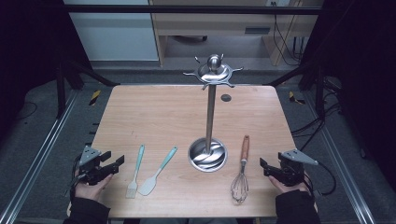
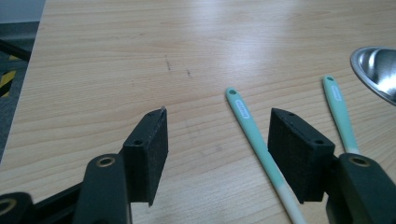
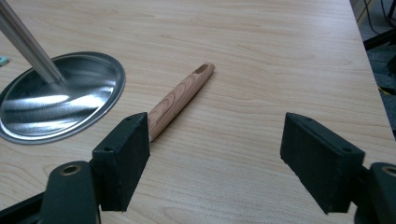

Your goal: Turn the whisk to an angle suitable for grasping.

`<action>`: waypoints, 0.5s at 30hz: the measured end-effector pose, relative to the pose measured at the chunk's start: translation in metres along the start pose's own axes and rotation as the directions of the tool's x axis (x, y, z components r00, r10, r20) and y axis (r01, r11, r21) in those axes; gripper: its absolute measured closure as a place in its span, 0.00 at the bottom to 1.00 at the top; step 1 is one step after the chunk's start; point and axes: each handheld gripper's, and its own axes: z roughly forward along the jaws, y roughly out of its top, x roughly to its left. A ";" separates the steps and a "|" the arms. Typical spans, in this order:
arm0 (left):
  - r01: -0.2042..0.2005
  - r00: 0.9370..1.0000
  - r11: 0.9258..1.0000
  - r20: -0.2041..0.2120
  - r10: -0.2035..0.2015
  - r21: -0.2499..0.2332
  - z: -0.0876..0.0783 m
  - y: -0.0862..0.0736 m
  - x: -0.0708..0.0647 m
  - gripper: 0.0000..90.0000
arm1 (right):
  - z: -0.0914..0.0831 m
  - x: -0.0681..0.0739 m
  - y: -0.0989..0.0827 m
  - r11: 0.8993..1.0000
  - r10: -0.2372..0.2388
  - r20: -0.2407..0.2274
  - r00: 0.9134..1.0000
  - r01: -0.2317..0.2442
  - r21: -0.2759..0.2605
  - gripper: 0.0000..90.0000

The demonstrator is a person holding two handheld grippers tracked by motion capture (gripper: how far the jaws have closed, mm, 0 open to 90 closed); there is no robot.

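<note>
A pale wooden counter (image 1: 154, 116) with rounded corners carries everything here. Towards its near edge, a little right of the middle, stands a tall polished steel utensil stand (image 1: 209, 112), its round dished base (image 1: 208, 154) on the wood and a ring of hooks around a knob at the top. At the counter's near left edge a hand holds the left gripper (image 1: 117, 163), its black jaws released and wide apart with nothing between them; at the near right edge the right gripper (image 1: 263, 164) is likewise parted and empty. Just right of the base lies a wire whisk with a reddish wooden handle (image 1: 242, 168), handle pointing to the far edge, close to the right gripper yet apart from it. Left of the base lies a mint-handled spatula with a pale blade (image 1: 158, 171), slanted, and beside it, nearest the left gripper, a mint-handled pastry brush (image 1: 136, 172).
</note>
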 end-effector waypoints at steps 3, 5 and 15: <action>-0.011 1.000 1.000 0.001 0.011 -0.008 -0.002 0.000 -0.004 0.43 | -0.003 0.000 -0.001 1.000 0.015 0.001 1.000 -0.015 -0.016 0.28; -0.016 1.000 1.000 0.003 0.016 -0.010 -0.003 0.000 -0.006 0.43 | -0.005 -0.001 -0.002 1.000 0.015 0.007 1.000 -0.014 -0.027 0.29; -0.022 1.000 1.000 -0.002 0.022 -0.014 -0.004 0.000 -0.007 0.47 | -0.013 0.012 -0.002 1.000 -0.019 0.006 1.000 0.020 -0.023 0.37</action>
